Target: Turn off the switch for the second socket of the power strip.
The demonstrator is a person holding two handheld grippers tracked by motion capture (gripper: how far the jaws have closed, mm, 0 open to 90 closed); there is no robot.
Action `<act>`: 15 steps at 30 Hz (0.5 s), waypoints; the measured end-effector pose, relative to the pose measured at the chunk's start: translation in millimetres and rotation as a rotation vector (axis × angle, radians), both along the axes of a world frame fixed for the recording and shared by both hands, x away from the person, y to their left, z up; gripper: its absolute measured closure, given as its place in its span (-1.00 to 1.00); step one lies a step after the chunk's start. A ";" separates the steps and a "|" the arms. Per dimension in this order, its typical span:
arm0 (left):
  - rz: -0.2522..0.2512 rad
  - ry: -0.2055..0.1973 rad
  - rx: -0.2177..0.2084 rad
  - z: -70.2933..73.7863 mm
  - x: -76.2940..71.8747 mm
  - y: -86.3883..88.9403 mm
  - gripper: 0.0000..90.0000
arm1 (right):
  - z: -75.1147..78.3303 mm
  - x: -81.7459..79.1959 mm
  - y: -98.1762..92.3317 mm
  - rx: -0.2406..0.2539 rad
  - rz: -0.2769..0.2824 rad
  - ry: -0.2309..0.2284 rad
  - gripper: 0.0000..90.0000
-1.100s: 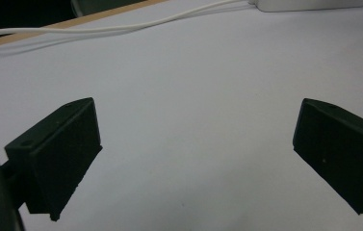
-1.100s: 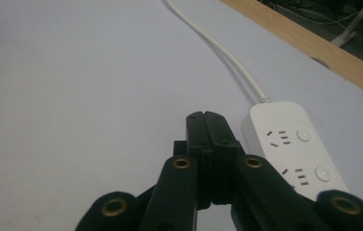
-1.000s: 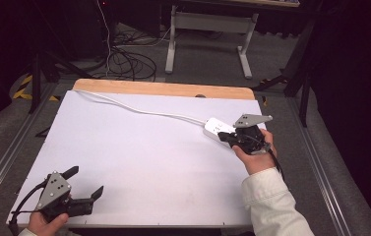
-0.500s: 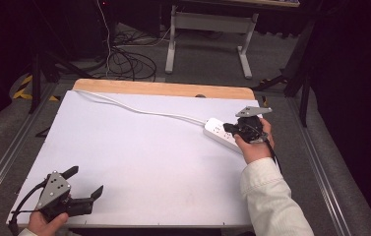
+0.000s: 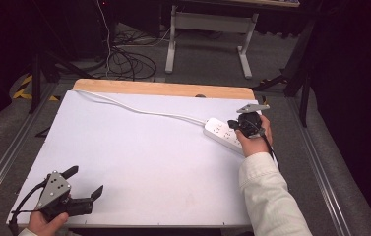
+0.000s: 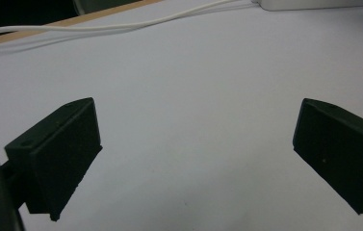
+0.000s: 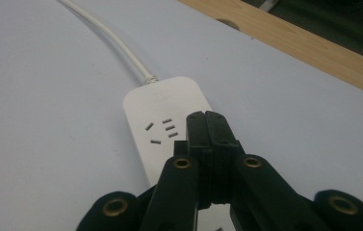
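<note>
A white power strip [image 5: 222,133] lies at the right side of the white table [image 5: 148,147], its white cord [image 5: 143,110] running to the far left corner. My right gripper [image 5: 233,124] is shut with nothing between its jaws and hovers over the strip. In the right gripper view the closed tips [image 7: 207,126] sit just above the strip [image 7: 162,113], next to its socket holes. My left gripper [image 5: 82,183] rests at the near left corner, jaws wide open and empty. The left gripper view has its fingers [image 6: 61,154] far apart over bare table, with the cord [image 6: 121,26] and strip [image 6: 314,4] beyond.
A wooden strip [image 5: 163,89] edges the table's far side. Beyond it are cables [image 5: 124,59] on the floor and a white stand [image 5: 207,29]. Metal rails [image 5: 321,172] run along both sides of the table.
My right hand has moved away from me and a little down, and the gripper now points over the strip. The left gripper has stayed put.
</note>
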State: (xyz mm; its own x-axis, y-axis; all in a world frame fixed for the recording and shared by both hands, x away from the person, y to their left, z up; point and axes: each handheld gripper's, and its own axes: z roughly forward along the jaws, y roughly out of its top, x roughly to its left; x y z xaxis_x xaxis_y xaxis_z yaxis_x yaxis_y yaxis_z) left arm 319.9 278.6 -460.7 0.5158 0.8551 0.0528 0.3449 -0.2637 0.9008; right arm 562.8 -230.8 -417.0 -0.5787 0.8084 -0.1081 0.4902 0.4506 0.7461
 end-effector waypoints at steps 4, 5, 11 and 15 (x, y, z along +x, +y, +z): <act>0.000 -0.002 0.002 0.1 0.0 0.2 -0.92 | -6.0 7.1 -0.8 -0.018 -0.017 0.000 1.00; 0.000 -0.002 0.001 0.1 0.0 0.2 -0.92 | -7.1 8.2 -1.1 -0.020 -0.020 0.002 1.00; -0.001 0.000 0.000 -0.2 0.2 0.1 -0.92 | -12.5 12.9 -2.1 -0.023 -0.031 0.016 1.00; -0.001 -0.002 0.005 -0.3 0.5 0.1 -0.92 | -17.7 17.5 -4.4 -0.015 -0.047 0.036 1.00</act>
State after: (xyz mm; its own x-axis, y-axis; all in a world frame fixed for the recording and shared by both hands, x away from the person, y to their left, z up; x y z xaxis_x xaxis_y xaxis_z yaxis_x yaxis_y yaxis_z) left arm 320.4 278.6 -461.0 0.5166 0.8542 0.0582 0.3432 -0.2689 0.8999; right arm 580.3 -235.2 -434.7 -0.5439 0.8331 -0.1005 0.5371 0.4376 0.7211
